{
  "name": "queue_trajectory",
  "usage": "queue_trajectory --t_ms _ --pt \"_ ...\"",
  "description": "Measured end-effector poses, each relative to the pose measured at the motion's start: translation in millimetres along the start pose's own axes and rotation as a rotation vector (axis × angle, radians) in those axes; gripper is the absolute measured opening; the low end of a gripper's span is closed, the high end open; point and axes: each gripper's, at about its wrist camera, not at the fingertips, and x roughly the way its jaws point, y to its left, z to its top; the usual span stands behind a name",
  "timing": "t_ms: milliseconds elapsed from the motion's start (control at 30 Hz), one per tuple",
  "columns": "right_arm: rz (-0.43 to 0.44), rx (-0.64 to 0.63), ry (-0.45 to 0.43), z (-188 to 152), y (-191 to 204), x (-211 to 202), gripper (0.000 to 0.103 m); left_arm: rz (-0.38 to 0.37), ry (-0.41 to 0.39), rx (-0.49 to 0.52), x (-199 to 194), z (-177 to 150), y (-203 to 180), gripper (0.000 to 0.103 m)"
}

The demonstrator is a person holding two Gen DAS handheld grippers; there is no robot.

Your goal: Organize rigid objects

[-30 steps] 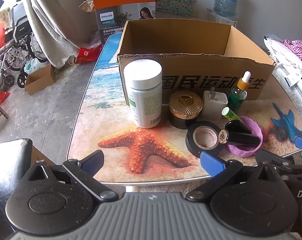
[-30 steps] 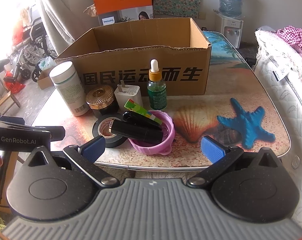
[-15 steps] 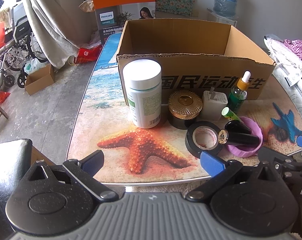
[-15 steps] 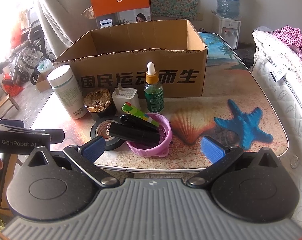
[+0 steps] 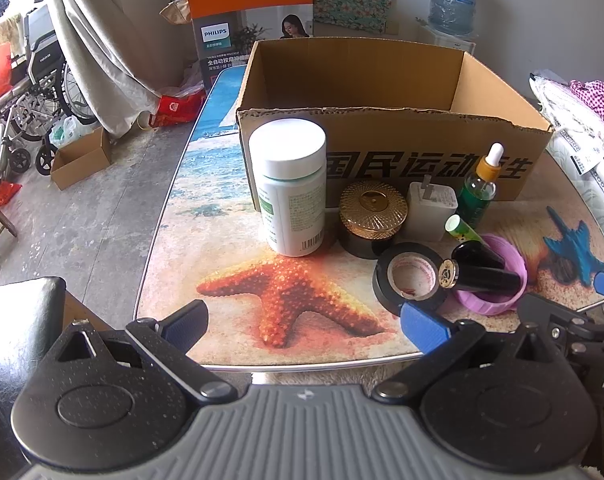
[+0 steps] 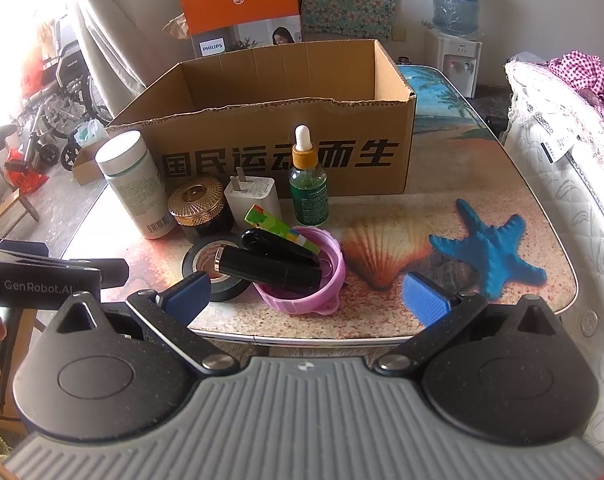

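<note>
An open cardboard box (image 5: 382, 148) (image 6: 286, 152) stands on the beach-print table. In front of it sit a white pill bottle (image 5: 290, 188) (image 6: 136, 184), a gold-lidded jar (image 5: 372, 216) (image 6: 198, 206), a white charger plug (image 5: 430, 212) (image 6: 252, 198), a green dropper bottle (image 5: 480, 188) (image 6: 308, 184), a black tape roll (image 5: 412, 278) (image 6: 200, 260) and a purple bowl (image 5: 514, 276) (image 6: 330, 280) holding black tubes (image 6: 270, 266) and a green tube (image 6: 278, 228). My left gripper (image 5: 304, 330) and right gripper (image 6: 304, 300) hang open at the table's near edge, holding nothing.
An orange Philips carton (image 5: 250, 20) stands behind the box. A wheelchair (image 5: 34, 92) and a small cardboard box (image 5: 82, 156) are on the floor to the left. A water dispenser (image 6: 456, 20) is at the back right, and bedding (image 6: 562, 140) lies along the right.
The right gripper has crept slightly forward and up toward the table. The left gripper has barely moved. Both remain open.
</note>
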Motion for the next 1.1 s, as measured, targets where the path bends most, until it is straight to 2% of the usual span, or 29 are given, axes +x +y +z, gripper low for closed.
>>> queue_trajectory --t_ms 1100 --pt "-0.001 0.004 0.003 10 1 6 0.102 -0.001 0.016 -0.001 9 9 3 0.103"
